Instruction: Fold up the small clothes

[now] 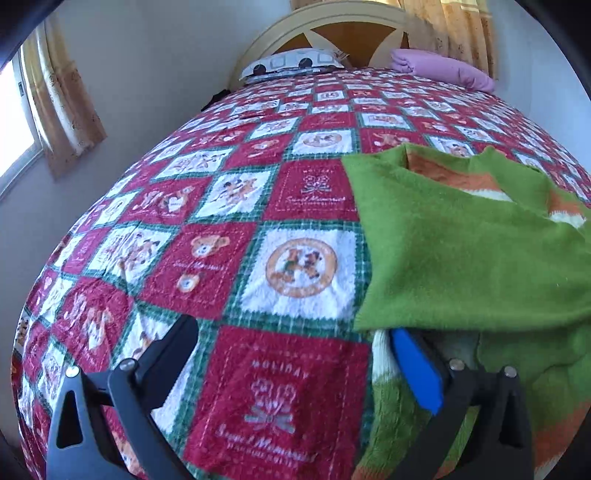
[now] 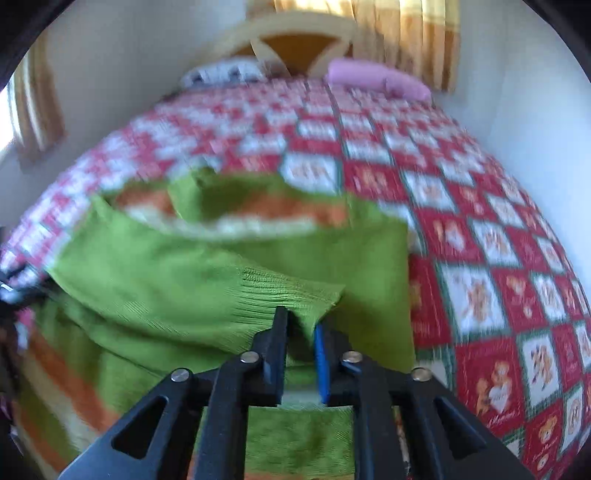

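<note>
A green sweater (image 1: 461, 251) with orange and white stripes lies on a bed covered by a red, white and green patchwork quilt (image 1: 229, 229). In the left wrist view the sweater fills the 3 to 5 o'clock part of the frame, one green layer folded over the striped part beneath it. The left gripper (image 1: 291, 332) is spread wide — its black finger sits at 7 o'clock over the quilt, while the blue-padded finger at 5 o'clock is tucked just under the sweater's folded edge, grasping nothing.

In the right wrist view, which is blurred, the sweater (image 2: 207, 266) spreads from 9 o'clock to the centre, with the quilt (image 2: 480, 258) bare toward 3 o'clock. The right gripper (image 2: 301, 323) is clenched on the sweater's ribbed green cuff (image 2: 291, 291) — the fabric bunches between the black finger and the blue pad, at about 6 o'clock.

At 12 o'clock stands a rounded headboard (image 1: 332, 29), with a patterned pillow (image 1: 291, 64) beside a pink pillow (image 1: 443, 70). Yellow curtains (image 1: 62, 99) hang at 10 o'clock by a window.
</note>
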`<state>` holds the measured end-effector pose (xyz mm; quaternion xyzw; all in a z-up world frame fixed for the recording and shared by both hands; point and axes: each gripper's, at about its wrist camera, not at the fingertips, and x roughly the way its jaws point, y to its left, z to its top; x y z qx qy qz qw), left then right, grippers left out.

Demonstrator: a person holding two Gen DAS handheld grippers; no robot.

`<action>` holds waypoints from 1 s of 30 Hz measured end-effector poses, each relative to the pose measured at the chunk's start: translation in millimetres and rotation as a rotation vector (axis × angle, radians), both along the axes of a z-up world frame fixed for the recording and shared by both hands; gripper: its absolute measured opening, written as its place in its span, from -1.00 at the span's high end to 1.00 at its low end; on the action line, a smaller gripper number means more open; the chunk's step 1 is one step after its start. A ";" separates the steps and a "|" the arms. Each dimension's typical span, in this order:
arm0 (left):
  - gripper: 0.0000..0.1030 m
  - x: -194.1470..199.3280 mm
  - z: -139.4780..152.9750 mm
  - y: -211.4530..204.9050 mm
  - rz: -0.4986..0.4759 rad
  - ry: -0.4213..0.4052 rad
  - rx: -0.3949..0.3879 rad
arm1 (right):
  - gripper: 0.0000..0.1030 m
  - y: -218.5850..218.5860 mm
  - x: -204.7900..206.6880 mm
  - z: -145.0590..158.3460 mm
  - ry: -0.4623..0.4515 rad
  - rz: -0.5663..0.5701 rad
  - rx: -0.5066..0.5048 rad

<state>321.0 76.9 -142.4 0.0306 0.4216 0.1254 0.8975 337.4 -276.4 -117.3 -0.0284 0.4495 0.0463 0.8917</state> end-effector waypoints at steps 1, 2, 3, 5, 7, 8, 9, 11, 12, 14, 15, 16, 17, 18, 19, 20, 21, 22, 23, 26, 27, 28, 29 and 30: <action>-1.00 -5.7 1.8 0.4 -0.005 -0.002 0.006 | 0.23 -5.5 -5.0 0.8 -0.009 -0.015 0.019; -1.00 -8.7 3.5 1.1 -0.004 -0.005 0.018 | 0.12 -11.9 -10.4 3.2 -0.023 -0.026 0.029; -1.00 -14.7 7.5 3.5 0.009 -0.017 0.041 | 0.09 -16.9 -16.6 9.6 -0.044 -0.034 0.024; -1.00 -22.0 19.4 12.0 0.038 -0.058 0.048 | 0.09 -18.5 -25.2 21.9 -0.086 -0.028 0.013; -1.00 -25.3 35.4 19.0 0.085 -0.110 0.041 | 0.09 -16.3 -30.4 35.1 -0.125 -0.001 0.039; -1.00 -25.9 43.5 20.6 0.100 -0.140 0.022 | 0.09 -12.7 -31.2 40.9 -0.139 0.025 0.064; -1.00 -25.2 51.3 19.8 0.102 -0.172 0.000 | 0.09 -8.7 -30.4 43.7 -0.146 0.043 0.076; -1.00 -14.8 59.5 7.9 0.075 -0.190 -0.004 | 0.09 4.2 -24.8 45.1 -0.145 0.087 0.092; -1.00 -7.5 59.9 0.8 0.057 -0.186 -0.004 | 0.09 10.7 -20.5 42.6 -0.134 0.097 0.110; -1.00 10.9 52.1 -12.5 0.034 -0.148 -0.008 | 0.09 19.3 -8.2 33.0 -0.104 0.103 0.148; -1.00 18.3 46.4 -16.8 0.029 -0.127 -0.007 | 0.13 21.0 -4.3 27.1 -0.087 0.095 0.158; -1.00 25.1 38.7 -21.2 0.026 -0.107 0.015 | 0.21 25.4 -1.9 18.8 -0.069 0.088 0.154; -1.00 29.0 31.1 -25.4 0.035 -0.087 0.053 | 0.22 31.5 -3.3 12.0 -0.052 0.099 0.145; -1.00 32.5 22.4 -25.9 0.039 -0.064 0.079 | 0.23 40.8 -5.6 1.4 -0.021 0.134 0.140; -1.00 34.1 12.7 -25.5 0.034 -0.032 0.105 | 0.23 48.5 -8.1 -7.4 0.010 0.174 0.136; -1.00 35.4 0.1 -23.3 0.025 0.009 0.136 | 0.22 56.7 -13.6 -13.4 0.016 0.207 0.111; -1.00 34.2 -4.8 -18.2 0.023 0.013 0.130 | 0.22 63.1 -21.6 -14.9 -0.011 0.236 0.064; -1.00 32.5 -4.0 -10.8 0.027 0.013 0.096 | 0.21 67.5 -27.6 -12.7 -0.022 0.268 0.048; -1.00 31.8 -2.4 -8.3 0.026 0.021 0.088 | 0.21 66.8 -27.9 -9.7 -0.012 0.286 0.076; -1.00 30.5 -2.9 -5.2 0.021 0.009 0.084 | 0.21 50.4 -24.9 11.3 -0.068 0.248 0.144; -1.00 30.0 -3.2 -4.9 0.023 0.006 0.079 | 0.21 44.0 -20.8 16.9 -0.101 0.207 0.122; -1.00 28.9 -2.8 -3.4 0.027 0.002 0.074 | 0.21 34.1 -14.3 19.8 -0.124 0.147 0.103; -1.00 29.1 -2.8 -4.0 0.029 0.001 0.071 | 0.21 26.3 -7.6 17.7 -0.117 0.108 0.100; -1.00 28.8 -3.1 -2.4 0.032 0.000 0.057 | 0.21 20.9 -0.2 11.2 -0.089 0.088 0.093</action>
